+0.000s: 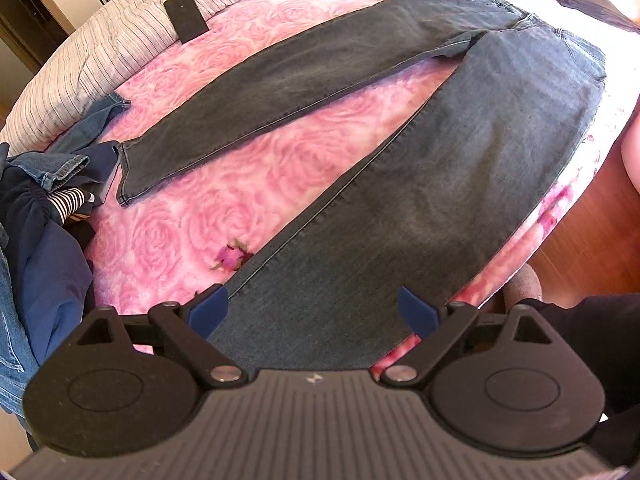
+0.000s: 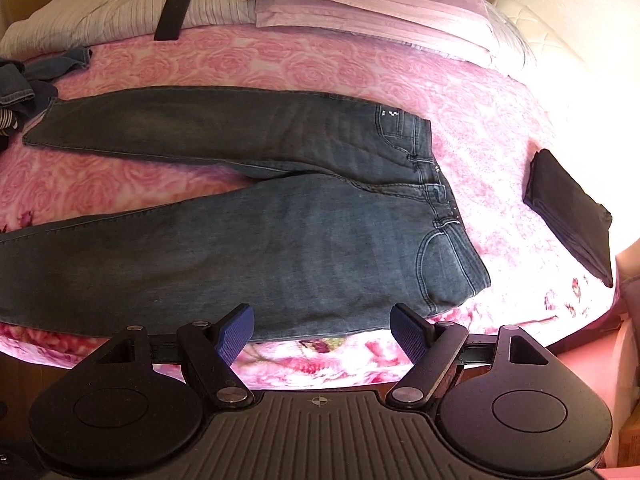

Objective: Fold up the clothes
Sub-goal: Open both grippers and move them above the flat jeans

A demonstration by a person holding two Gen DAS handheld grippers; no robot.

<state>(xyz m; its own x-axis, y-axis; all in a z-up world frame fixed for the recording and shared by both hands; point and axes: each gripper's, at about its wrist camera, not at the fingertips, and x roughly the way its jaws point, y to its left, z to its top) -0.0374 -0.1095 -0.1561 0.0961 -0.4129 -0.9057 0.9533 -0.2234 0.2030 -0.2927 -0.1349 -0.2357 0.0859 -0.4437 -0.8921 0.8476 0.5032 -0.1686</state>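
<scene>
Jeans (image 2: 248,224) lie flat on the bed (image 2: 500,152), legs spread in a V. Left gripper (image 1: 314,312) over near leg's hem, right gripper (image 2: 322,332) at hip edge; both jaws wide apart, holding nothing.

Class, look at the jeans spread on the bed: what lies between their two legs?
Only bare pink rose-print bedspread shows in the wedge between the two legs of the jeans. The left wrist view shows it best.
</scene>
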